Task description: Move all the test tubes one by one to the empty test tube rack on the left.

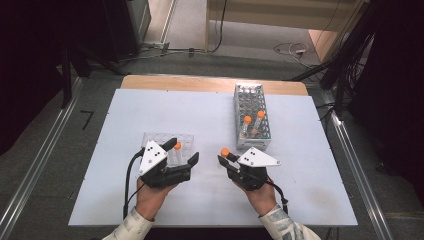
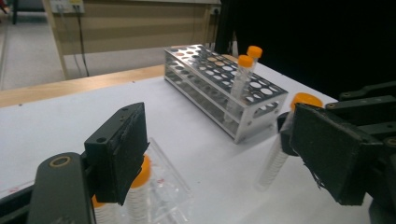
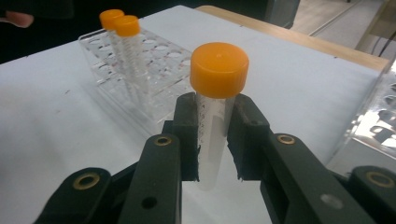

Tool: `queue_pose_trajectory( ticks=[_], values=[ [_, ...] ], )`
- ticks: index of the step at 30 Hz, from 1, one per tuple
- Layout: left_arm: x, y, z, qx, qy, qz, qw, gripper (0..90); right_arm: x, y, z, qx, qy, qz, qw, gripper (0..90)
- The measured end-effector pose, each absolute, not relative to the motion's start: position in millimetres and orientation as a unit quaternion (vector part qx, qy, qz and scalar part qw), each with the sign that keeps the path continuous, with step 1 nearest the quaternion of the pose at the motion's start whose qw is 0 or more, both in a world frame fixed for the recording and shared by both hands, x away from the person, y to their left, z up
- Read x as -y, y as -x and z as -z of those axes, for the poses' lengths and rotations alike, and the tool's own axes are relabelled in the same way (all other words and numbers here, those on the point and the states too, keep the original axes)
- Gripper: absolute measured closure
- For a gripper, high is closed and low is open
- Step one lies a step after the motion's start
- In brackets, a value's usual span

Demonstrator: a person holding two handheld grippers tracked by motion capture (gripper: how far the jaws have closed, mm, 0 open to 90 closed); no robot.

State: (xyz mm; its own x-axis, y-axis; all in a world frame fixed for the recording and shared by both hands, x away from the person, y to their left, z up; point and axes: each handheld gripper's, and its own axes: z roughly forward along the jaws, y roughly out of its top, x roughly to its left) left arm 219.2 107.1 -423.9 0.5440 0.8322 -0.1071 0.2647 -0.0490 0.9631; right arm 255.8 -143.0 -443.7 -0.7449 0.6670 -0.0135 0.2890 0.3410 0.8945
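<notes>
One orange-capped tube (image 3: 215,107) stands upright, clamped in the right claw (image 3: 215,140).

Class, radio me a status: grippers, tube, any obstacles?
Right gripper shut on orange-capped tube, upright. Left gripper open beside clear rack. Path to metal rack unobstructed.

On the surface (image 1: 210,115) a metal rack (image 1: 251,122) stands at the far right, running away from the person, with two capped tubes (image 1: 253,124) upright in its near end. A clear rack (image 1: 168,145) sits to the left, nearer the person, holding two tubes (image 3: 122,35). The left gripper (image 1: 183,152) is over that clear rack. The right gripper (image 1: 223,157) is just before the metal rack's near end, with a tube (image 3: 215,107) upright between its jaws.
</notes>
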Motion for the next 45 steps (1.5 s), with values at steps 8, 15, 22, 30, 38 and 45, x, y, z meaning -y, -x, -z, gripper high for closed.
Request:
queue_pose_trajectory(
  ticks=[8, 15, 22, 30, 38, 45],
  values=[
    [-86.2, -215.4, 431.3, -0.376, -0.707, -0.228, 0.553, 21.7, 128.4, -249.0, 449.4, -0.810, -0.282, -0.482, 0.179, 72.2],
    [-77.5, -212.9, 436.6, -0.358, -0.722, -0.211, 0.553, 34.7, 119.3, -243.3, 453.0, -0.819, -0.267, -0.479, 0.168, 72.2],
    [-74.4, -212.2, 440.2, -0.345, -0.733, -0.211, 0.547, 53.8, 115.0, -240.6, 454.3, -0.823, -0.261, -0.480, 0.156, 72.2],
    [-74.3, -212.2, 442.1, -0.345, -0.735, -0.209, 0.545, 65.5, 114.5, -240.3, 454.9, -0.824, -0.261, -0.478, 0.155, 72.2],
    [-74.8, -211.9, 442.6, -0.346, -0.734, -0.208, 0.545, 69.2, 114.2, -239.8, 454.7, -0.824, -0.259, -0.479, 0.155, 72.2],
    [-79.9, -212.2, 436.9, -0.353, -0.732, -0.201, 0.547, 69.9, 115.0, -240.1, 453.2, -0.824, -0.253, -0.486, 0.145, 59.9]
  ],
)
